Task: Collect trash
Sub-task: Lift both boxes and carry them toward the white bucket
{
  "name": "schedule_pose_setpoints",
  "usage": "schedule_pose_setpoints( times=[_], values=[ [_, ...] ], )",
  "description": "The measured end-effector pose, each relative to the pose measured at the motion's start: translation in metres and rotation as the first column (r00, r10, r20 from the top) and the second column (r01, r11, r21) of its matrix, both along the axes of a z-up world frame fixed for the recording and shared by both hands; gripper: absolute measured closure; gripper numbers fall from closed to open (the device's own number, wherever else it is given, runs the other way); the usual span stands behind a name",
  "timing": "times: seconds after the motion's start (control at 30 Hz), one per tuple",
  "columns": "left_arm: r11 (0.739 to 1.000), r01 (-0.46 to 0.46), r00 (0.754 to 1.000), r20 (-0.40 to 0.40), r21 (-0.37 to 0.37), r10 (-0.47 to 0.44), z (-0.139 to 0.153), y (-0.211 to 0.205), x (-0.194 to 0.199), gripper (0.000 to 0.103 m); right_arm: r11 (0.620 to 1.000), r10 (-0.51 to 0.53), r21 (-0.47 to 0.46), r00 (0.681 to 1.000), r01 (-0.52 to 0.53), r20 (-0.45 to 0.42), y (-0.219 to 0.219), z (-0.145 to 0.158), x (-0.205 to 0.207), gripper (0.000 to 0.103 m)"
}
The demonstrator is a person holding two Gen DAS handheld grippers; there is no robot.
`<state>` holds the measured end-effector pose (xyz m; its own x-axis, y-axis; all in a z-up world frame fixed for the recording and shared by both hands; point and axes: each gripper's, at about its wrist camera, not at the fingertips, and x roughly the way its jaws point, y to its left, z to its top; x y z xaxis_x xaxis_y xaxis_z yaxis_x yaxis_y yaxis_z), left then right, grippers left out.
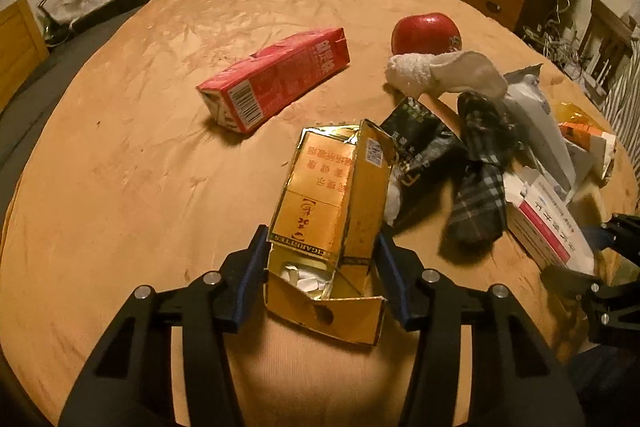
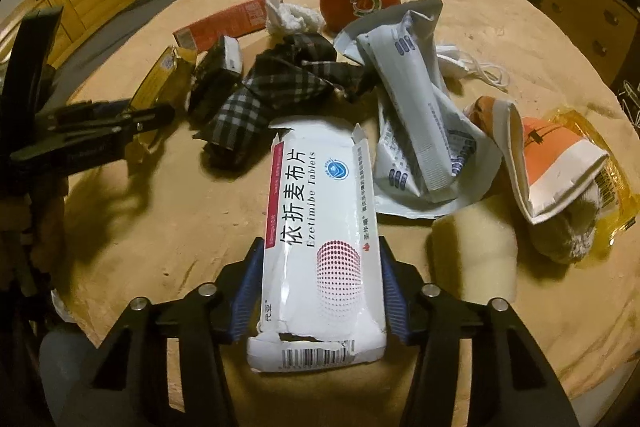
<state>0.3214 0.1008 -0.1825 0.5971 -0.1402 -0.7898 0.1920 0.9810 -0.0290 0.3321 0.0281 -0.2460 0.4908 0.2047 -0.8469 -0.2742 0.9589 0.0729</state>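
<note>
Left gripper: the jaws are set against the two long sides of a torn gold cigarette packet, pinching it at its near, opened end. The packet's long axis runs straight away from the jaws toward the middle of the surface, so the grip is taken across its width. It lies at the near edge of the surface and does not yet appear lifted.

Right gripper: the jaws are closed on a white tablet box, one pad on each long side, near its barcode end. The long axis again points directly away from the jaws; the far flaps are torn open. It too rests close to the near edge.

Each hand is thus matched to the item nearest it — no crossing of arms is judged necessary. The coming move is judged to be a straight lift along each grip.

Further in, a plaid cloth and a black packet lie between the two held items. Beyond these, a grey pouch, an orange-and-white wrapper and a foam piece are noted toward the right edge. Farthest — a red carton, a white sock and a red apple, the apple judged not to be trash.
</note>
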Motion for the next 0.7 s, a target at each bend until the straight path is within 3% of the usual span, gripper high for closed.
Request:
schedule_pose_setpoints(
  times=[0.3, 0.4, 0.5, 0.7],
  values=[
    [0.994, -0.103, 0.990, 0.093, -0.042, 0.106, 0.024, 0.014, -0.053, 0.053, 0.996, -0.032, 0.089, 0.995, 0.024, 0.090, -0.012, 0.016, -0.043, 0.053],
    [0.990, -0.134, 0.980, 0.144, -0.043, 0.139, 0.042, 0.008, -0.075, 0.053, 0.994, -0.057, 0.099, 0.986, 0.041, 0.158, -0.023, 0.032, -0.065, 0.053],
    [0.992, -0.128, 0.967, 0.222, -0.015, 0.128, 0.065, -0.014, -0.102, 0.053, 0.993, -0.084, 0.107, 0.960, 0.058, 0.267, -0.028, 0.057, -0.086, 0.052],
    [0.992, -0.113, 0.931, 0.343, -0.050, 0.123, 0.109, -0.052, -0.147, 0.053, 0.991, -0.123, 0.101, 0.881, 0.087, 0.456, -0.049, 0.108, -0.131, 0.051]
  ],
)
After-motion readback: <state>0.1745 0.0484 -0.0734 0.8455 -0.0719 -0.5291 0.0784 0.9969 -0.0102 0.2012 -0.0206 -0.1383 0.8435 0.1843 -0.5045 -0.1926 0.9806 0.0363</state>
